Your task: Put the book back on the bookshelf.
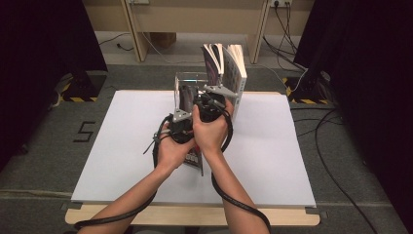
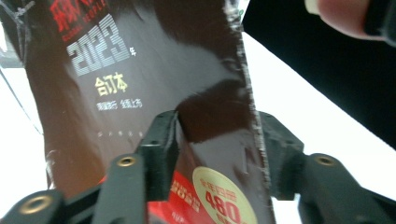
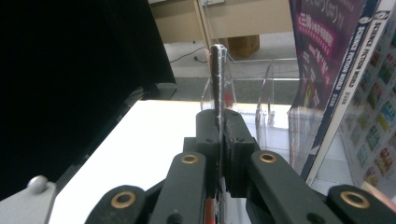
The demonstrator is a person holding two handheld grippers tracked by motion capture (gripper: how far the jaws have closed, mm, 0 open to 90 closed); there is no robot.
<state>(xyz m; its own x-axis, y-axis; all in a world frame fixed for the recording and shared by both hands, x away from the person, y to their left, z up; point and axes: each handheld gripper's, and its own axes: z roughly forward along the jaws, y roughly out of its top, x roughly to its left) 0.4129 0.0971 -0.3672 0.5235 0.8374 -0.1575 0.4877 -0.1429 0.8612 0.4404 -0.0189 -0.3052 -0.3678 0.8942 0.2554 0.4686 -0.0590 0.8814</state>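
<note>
A dark magazine (image 2: 154,84) is held on edge at the centre of the white desk (image 1: 122,146), in front of a clear plastic rack (image 1: 187,80). On its cover "2023" is read in pale digits, with yellow Chinese characters beneath and "480" on a round yellow sticker at 6 o'clock; the red heading at 11 o'clock is cut off and cannot be read surely.

The right gripper (image 3: 219,126) is clenched on the magazine's thin edge, which is seen upright between its fingers (image 3: 208,135). The left gripper (image 2: 217,135) is placed around the cover's lower part; its fingers (image 2: 161,140) sit on either side of it, and whether they press on it cannot be told.

At 2 o'clock of the hands, other magazines (image 1: 229,68) are stood in the rack, one spine marked "SCIENCE FICTION WORLD". Bare desk lies open at 3 and 9 o'clock, out to both side edges.
</note>
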